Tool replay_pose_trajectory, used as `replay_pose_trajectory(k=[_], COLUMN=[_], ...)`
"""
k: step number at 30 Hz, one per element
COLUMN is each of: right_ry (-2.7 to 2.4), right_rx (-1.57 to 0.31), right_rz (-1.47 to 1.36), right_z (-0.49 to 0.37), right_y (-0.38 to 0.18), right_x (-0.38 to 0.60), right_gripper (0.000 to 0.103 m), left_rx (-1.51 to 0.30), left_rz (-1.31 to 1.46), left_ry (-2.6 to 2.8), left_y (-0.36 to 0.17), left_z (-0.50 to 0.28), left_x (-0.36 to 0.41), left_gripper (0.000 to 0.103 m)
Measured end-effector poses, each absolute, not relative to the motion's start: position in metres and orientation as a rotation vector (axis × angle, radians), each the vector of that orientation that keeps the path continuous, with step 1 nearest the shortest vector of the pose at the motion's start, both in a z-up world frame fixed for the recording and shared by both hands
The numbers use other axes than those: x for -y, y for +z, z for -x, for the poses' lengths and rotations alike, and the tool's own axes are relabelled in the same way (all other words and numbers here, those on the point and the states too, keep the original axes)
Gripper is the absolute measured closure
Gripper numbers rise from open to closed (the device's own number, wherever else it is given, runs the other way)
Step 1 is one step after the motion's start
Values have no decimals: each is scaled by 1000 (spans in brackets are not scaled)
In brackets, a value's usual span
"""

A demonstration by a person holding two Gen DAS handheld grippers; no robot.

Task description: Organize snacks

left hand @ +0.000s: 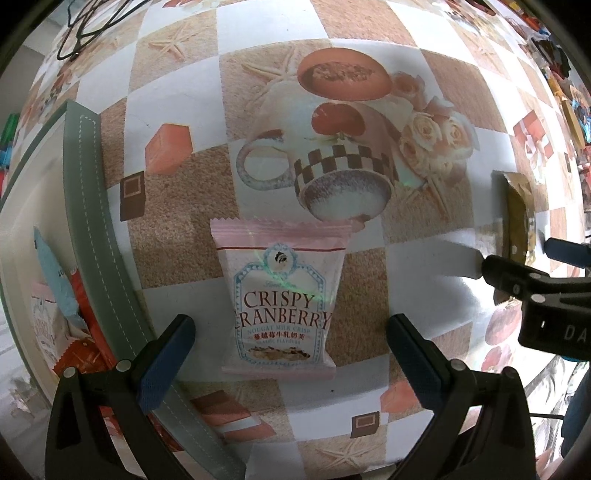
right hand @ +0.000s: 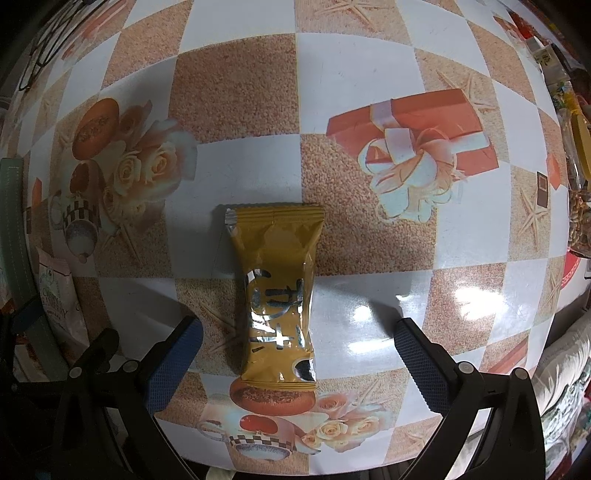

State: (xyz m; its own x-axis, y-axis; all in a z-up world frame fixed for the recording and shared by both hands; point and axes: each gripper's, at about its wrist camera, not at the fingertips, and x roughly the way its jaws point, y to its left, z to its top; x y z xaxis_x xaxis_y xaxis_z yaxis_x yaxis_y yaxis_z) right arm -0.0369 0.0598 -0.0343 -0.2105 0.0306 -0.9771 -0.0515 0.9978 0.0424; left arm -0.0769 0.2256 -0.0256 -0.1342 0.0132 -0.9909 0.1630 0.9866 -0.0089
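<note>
A pink Crispy Cranberry packet (left hand: 280,295) lies flat on the patterned tablecloth. My left gripper (left hand: 291,354) is open just above it, one finger on each side of its lower half. A gold foil packet (right hand: 277,295) lies flat between the open fingers of my right gripper (right hand: 295,365). In the left wrist view the gold packet (left hand: 519,218) and the right gripper (left hand: 532,258) show at the right edge. In the right wrist view the pink packet (right hand: 55,295) shows at the left edge.
A green-rimmed container (left hand: 88,206) stands left of the pink packet and holds several snack packets, one of them blue (left hand: 55,273). A black cable (left hand: 85,26) lies at the far left. Assorted packets and jars (right hand: 576,147) crowd the table's right edge.
</note>
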Motion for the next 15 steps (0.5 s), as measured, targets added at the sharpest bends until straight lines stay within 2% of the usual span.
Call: replay_pose_trajectory(k=[15], right_ry=[72], right_rx=[-1756], right_rz=[12], right_z=[39], right_y=[-32], right_x=[-59], right_gripper=[0], left_rx=[-1712], left_rz=[-153], left_ry=[-149], left_y=[-27], left_z=[76], left_x=[-222], left_gripper=[0])
